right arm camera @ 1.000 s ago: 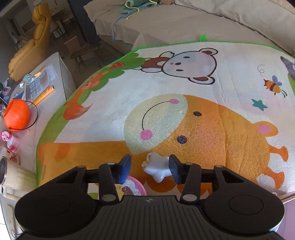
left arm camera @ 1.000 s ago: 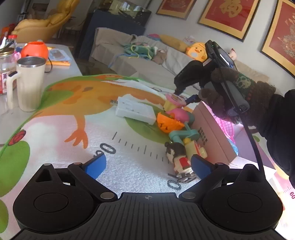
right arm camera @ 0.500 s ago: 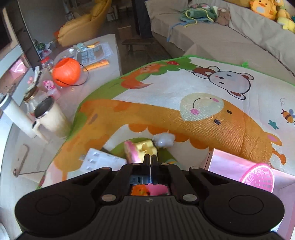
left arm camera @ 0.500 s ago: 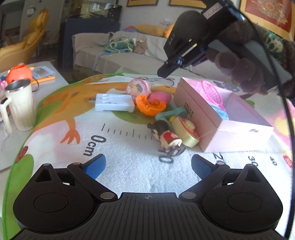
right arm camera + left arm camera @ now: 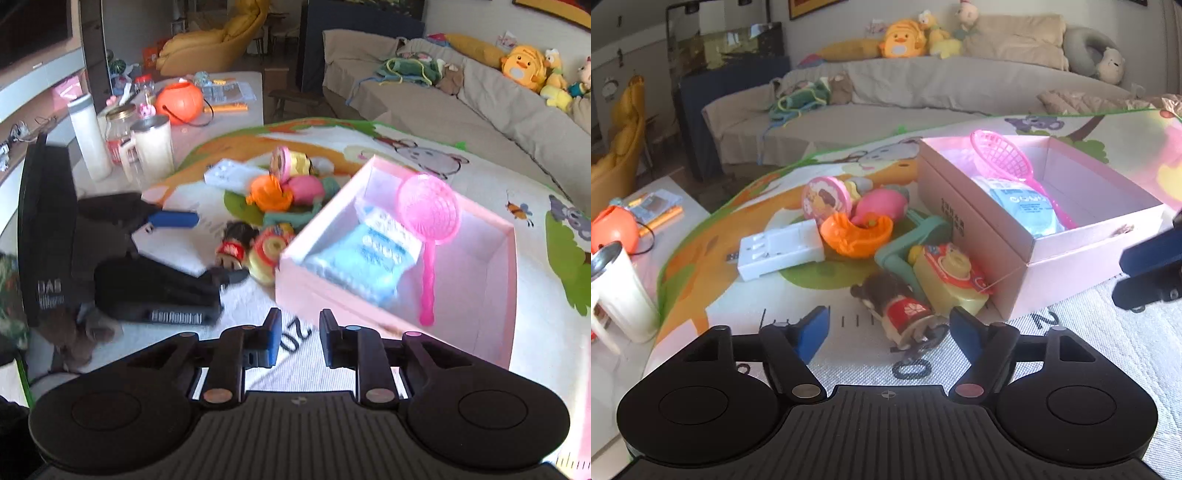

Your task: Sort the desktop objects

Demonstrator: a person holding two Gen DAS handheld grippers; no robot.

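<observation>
Sorting is under way but far from finished; the pink box point(image 5: 1030, 254) holds two things, one pink strainer point(image 5: 1001, 158) and one pale blue packet point(image 5: 1027, 206), while a heap waits on the play mat point(image 5: 849, 354) just beside its wall; there I count one doll figure point(image 5: 897, 306), one yellow toy camera point(image 5: 949, 280), one orange shell point(image 5: 857, 236), one white charger point(image 5: 779, 251), one round pink case point(image 5: 825, 199), a pink egg-like piece and a green part, possibly more hidden beneath; the left gripper point(image 5: 886, 332) hangs over the doll, jaws closing on either side of it, pads not yet pressing; the right gripper point(image 5: 297, 338), jaws opening and empty, hovers by the box's near wall.
</observation>
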